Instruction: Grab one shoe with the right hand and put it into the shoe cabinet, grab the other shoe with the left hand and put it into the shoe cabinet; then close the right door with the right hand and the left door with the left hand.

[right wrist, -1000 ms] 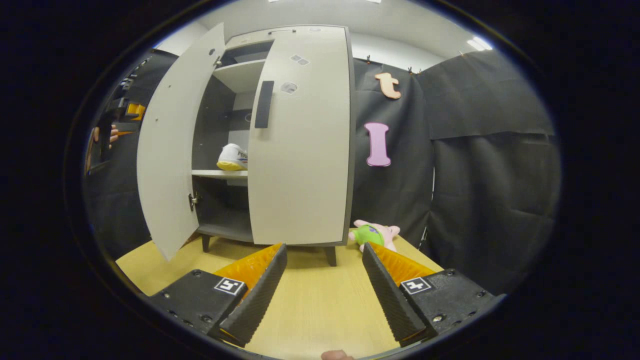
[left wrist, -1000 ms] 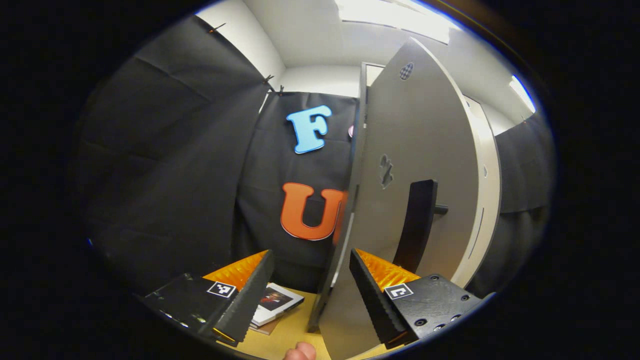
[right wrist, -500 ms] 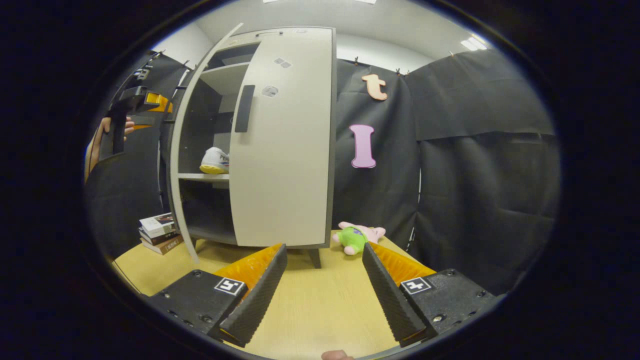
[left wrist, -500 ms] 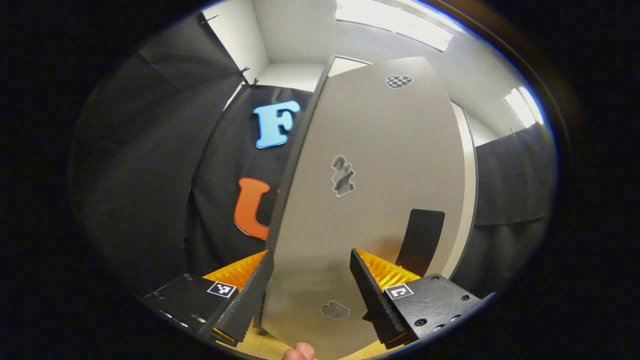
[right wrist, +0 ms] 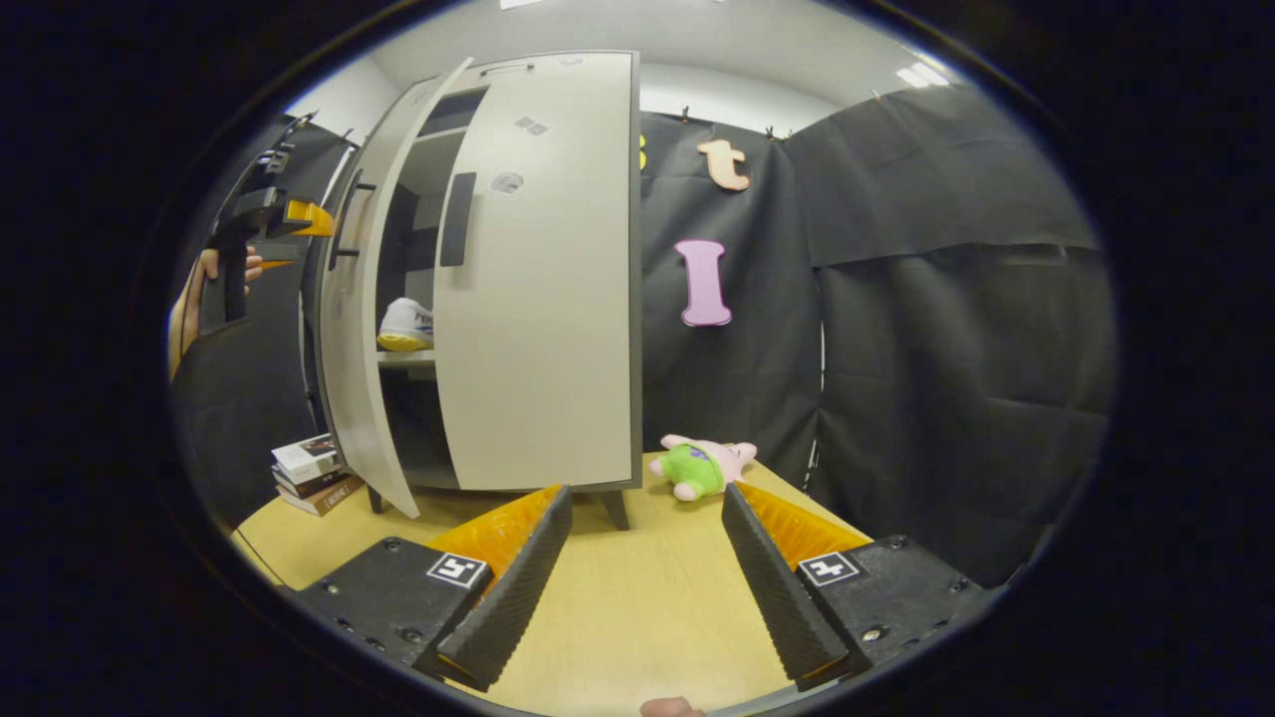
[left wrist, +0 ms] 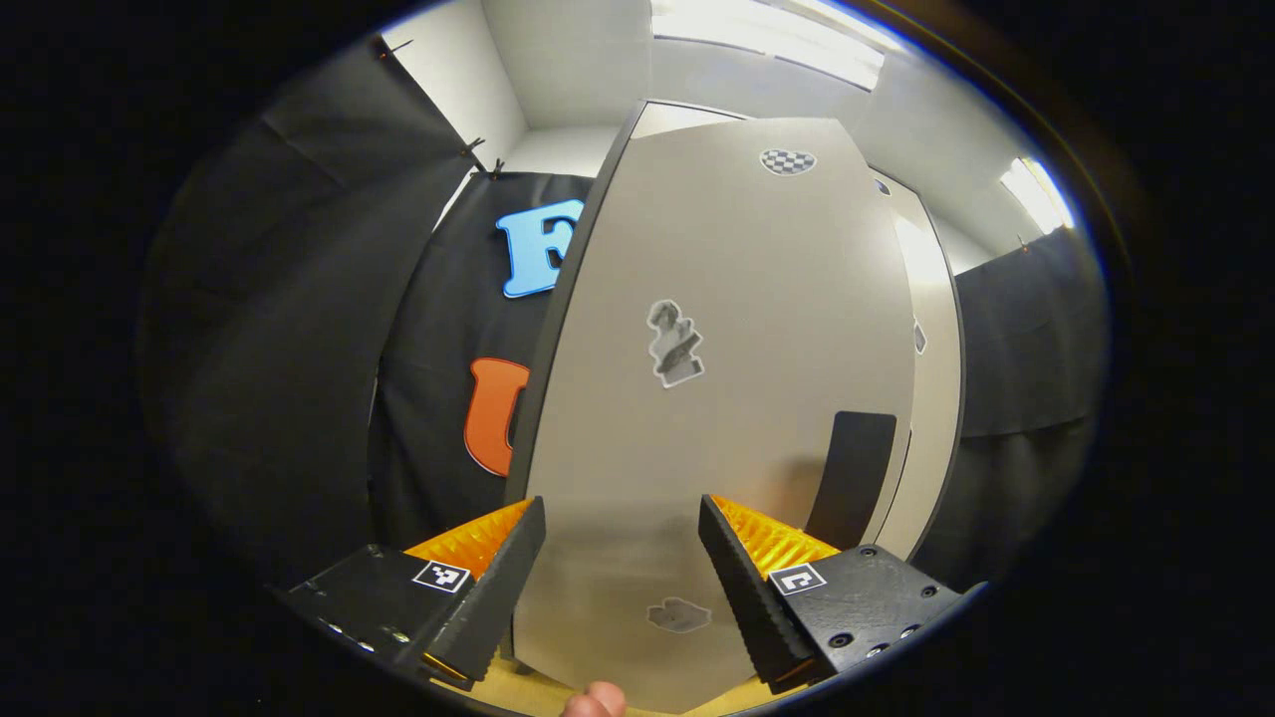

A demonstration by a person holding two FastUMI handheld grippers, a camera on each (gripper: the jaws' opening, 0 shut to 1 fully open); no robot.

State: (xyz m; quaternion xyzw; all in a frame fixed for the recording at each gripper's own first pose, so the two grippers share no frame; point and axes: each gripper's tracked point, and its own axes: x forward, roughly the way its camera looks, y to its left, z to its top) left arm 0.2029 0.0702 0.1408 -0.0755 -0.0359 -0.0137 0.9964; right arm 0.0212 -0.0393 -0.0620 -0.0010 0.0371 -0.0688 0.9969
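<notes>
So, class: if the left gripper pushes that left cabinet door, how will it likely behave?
The left door looks like a flat, rigid panel, so it should probably swing as one piece, not flex. It hangs ajar with a gap to the right door, so a light push likely shuts it. Its face looks smooth; the left gripper may slide.

The left door [right wrist: 361, 329] swings in toward the shoe cabinet [right wrist: 558, 279], so the gap showing the shoe [right wrist: 406, 326] is far narrower. Ahead of the left gripper [left wrist: 620, 578], the door's face now spreads wide, hiding more wall behind.
</notes>
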